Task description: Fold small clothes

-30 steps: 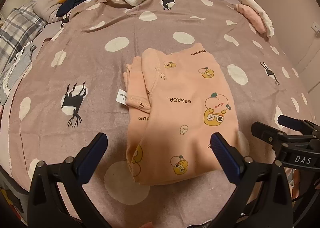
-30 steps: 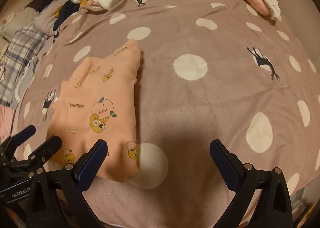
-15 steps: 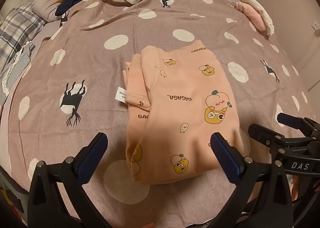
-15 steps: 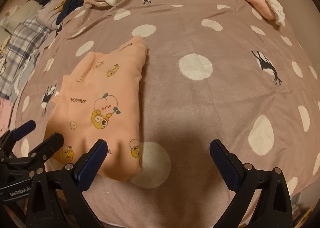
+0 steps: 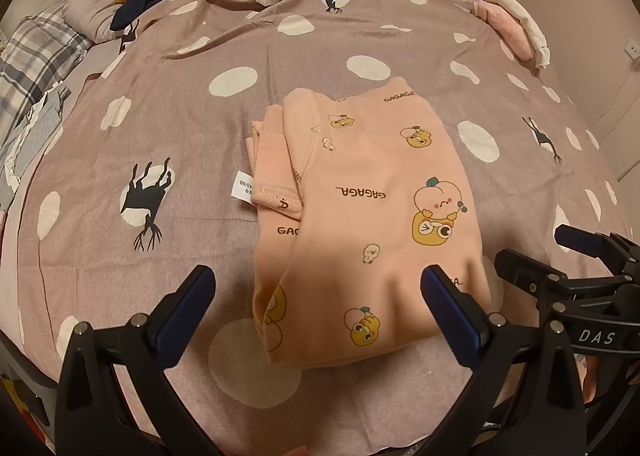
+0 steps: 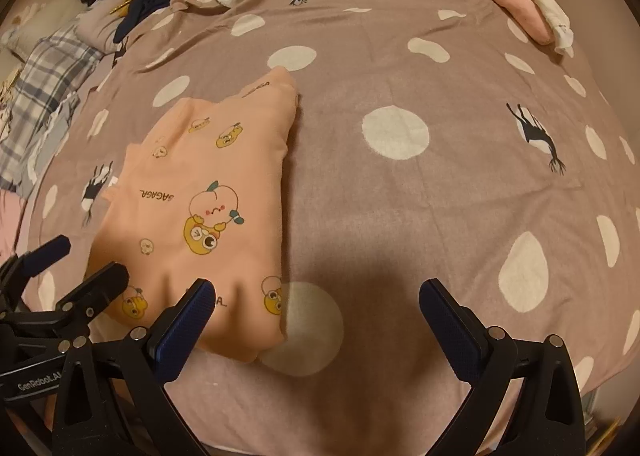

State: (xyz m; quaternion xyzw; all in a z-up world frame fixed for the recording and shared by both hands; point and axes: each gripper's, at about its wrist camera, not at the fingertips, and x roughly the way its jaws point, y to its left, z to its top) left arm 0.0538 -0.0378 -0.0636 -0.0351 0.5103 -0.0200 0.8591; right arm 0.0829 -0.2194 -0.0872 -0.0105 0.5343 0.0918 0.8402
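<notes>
- Spotted mauve bedspread (image 5: pixel 160 127); the folded peach garment (image 5: pixel 372 215) lies mid-bed, long axis running away from us
- Left gripper (image 5: pixel 316 288), spread and empty, sits nearer; right gripper (image 6: pixel 316 302) also spread

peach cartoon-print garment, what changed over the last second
Nothing was grasped or released. Both open grippers, left and right, eased slightly forward and closer over the folded peach cartoon-print garment. It stayed folded in place on the spotted mauve blanket.

Both wrist views low, near, facing across bedspread (image 5: pixel 160 103); share pink garment (image 5: pixel 372 215), left view leftward.
</notes>
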